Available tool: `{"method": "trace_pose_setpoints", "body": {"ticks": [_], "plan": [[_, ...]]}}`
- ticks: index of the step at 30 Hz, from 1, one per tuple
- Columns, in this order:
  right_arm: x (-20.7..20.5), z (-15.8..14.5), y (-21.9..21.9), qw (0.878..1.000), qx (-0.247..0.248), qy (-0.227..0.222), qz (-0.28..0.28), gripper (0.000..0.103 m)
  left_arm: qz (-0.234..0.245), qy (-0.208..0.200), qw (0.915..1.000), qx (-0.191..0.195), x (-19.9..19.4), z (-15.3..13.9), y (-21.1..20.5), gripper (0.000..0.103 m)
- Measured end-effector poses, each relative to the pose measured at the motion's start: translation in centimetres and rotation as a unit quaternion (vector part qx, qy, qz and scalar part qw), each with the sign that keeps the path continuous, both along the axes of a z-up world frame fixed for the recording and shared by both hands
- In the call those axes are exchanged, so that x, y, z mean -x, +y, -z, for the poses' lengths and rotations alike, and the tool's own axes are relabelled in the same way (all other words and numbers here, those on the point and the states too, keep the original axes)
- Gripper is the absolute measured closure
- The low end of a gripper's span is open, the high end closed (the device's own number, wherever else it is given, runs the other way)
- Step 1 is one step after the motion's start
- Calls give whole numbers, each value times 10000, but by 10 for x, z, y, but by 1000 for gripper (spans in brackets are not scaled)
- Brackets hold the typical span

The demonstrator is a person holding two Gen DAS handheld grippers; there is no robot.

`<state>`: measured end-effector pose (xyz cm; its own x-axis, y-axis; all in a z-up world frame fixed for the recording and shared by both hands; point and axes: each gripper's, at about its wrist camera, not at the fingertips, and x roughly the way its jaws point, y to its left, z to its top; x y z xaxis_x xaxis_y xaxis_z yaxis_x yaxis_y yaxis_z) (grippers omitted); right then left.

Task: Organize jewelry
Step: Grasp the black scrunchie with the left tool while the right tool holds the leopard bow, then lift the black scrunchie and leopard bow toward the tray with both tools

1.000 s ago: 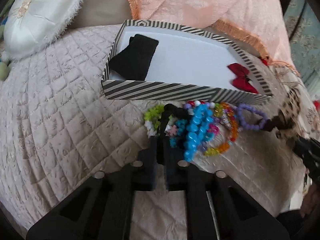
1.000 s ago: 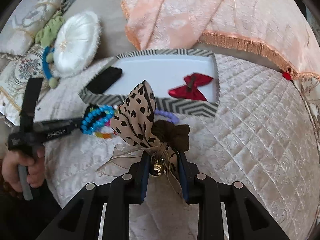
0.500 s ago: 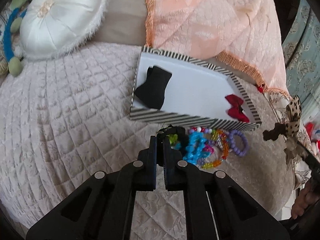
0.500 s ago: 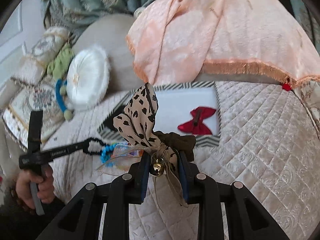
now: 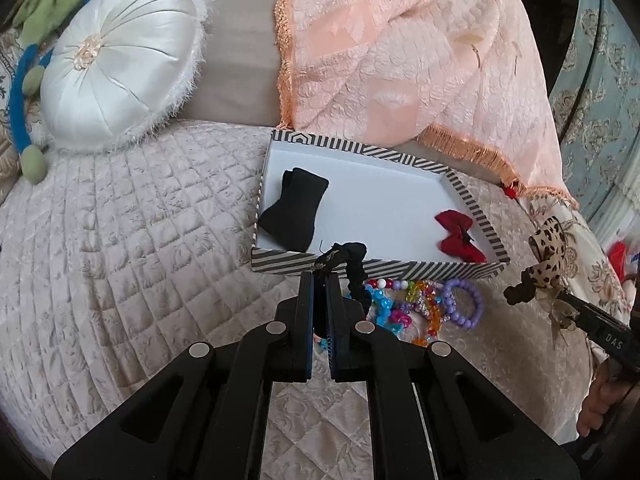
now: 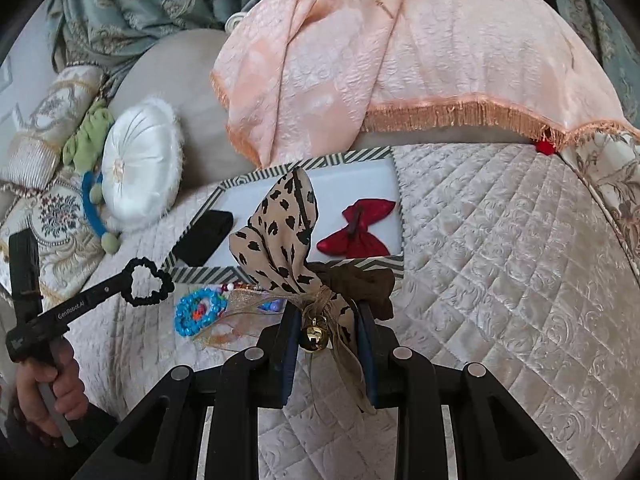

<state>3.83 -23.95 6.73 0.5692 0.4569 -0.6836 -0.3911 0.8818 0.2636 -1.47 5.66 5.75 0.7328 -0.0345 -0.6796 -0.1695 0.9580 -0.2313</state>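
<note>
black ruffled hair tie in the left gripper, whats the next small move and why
Probably carry the black ruffled hair tie forward over the striped box and release. The left gripper pinches it in the air, just short of the near wall; a black bow and red bow already lie inside.

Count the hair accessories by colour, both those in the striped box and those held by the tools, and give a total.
Black: 2, the cloth piece in the striped box and the scrunchie in the left tool
Red: 1, the bow in the box
Leopard print: 1, the bow in the right tool
Total: 4
</note>
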Motion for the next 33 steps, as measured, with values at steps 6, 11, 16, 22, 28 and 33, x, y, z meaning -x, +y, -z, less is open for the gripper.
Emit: {"method": "trace_pose_setpoints", "body": {"ticks": [6, 11, 16, 22, 28, 33], "plan": [[1, 2, 5, 9999, 131, 8, -3, 78, -35, 105, 9998, -149, -2, 4, -5, 99], [0, 4, 9, 9998, 184, 43, -44, 78, -42, 126, 9996, -262, -3, 5, -8, 99], [4, 4, 18, 9994, 318, -32, -158, 78, -68, 170, 9991, -391, -4, 7, -9, 99], [8, 1, 24, 9986, 411, -224, -231, 78, -97, 182, 9987, -456, -3, 6, -9, 99], [10, -1, 27, 9984, 374, -337, -269, 78, -111, 165, 9987, -462, -3, 5, -8, 99], [10, 2, 33, 9979, 450, -300, -349, 78, -106, 160, 9987, -470, -3, 5, -9, 99]]}}
